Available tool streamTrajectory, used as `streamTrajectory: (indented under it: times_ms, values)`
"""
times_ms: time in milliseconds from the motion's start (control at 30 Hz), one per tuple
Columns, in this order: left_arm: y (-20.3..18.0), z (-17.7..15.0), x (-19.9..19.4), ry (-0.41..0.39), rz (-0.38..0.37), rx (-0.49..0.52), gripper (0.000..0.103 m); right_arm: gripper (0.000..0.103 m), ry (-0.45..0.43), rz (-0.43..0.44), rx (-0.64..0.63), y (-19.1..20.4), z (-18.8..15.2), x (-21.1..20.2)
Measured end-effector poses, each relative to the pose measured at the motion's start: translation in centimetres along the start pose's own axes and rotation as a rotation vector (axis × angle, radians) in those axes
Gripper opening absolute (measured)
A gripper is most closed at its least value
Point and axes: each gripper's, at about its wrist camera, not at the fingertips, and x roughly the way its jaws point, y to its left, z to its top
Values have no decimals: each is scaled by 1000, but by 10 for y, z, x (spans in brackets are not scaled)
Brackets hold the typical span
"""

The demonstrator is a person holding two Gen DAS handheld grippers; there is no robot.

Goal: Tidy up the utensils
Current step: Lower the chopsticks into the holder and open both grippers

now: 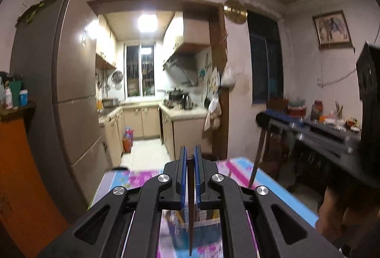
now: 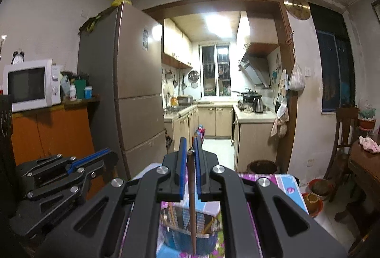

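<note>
- Two grippers, one chopstick in each, so two chopsticks counted in grips.
- Left gripper (image 1: pixel 190 151): blue pads closed tight on a dark chopstick (image 1: pixel 190 210) that hangs straight down from between the pads, tip low over the table (image 1: pixel 273 184).
- Right gripper (image 2: pixel 190 142): pads closed on a brown chopstick (image 2: pixel 192 198), top end poking just above the pads, shaft hanging down.
- Below the right one: one round metal basket (image 2: pixel 190 231) with a blue band, on the flowery tablecloth; at least two more sticks lean inside (blurred, count unsure).
- Right chopstick's tip sits over the basket's opening; cannot tell if it touches.
- From the right wrist view the left gripper (image 2: pixel 95 158) shows at the left, beside the right one.
</note>
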Motion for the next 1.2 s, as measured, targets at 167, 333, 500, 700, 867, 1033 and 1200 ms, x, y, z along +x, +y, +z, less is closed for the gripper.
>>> streamTrajectory:
  times_ms: [167, 333, 500, 700, 867, 1033, 1200]
  values:
    - [-3, 24, 18, -103, -4, 1, 7, 5, -69, -13, 37, -10, 17, 19]
    - [3, 22, 57, -150, -17, -39, 7, 5, -55, -42, 85, -25, 8, 52]
    - [18, -10, 97, -107, -28, -76, 7, 5, -23, -56, 103, -34, -20, 78]
    - [29, -52, 124, -39, -31, -91, 7, 5, 47, -58, 142, -41, -64, 101]
    - [29, -80, 130, -3, -35, -92, 7, 6, 107, -36, 146, -34, -88, 105]
    - [34, -92, 127, 16, -16, -116, 7, 41, 112, -43, 131, -27, -85, 95]
    - [40, -71, 99, -46, 9, -129, 8, 41, 37, -51, 127, -28, -60, 61]
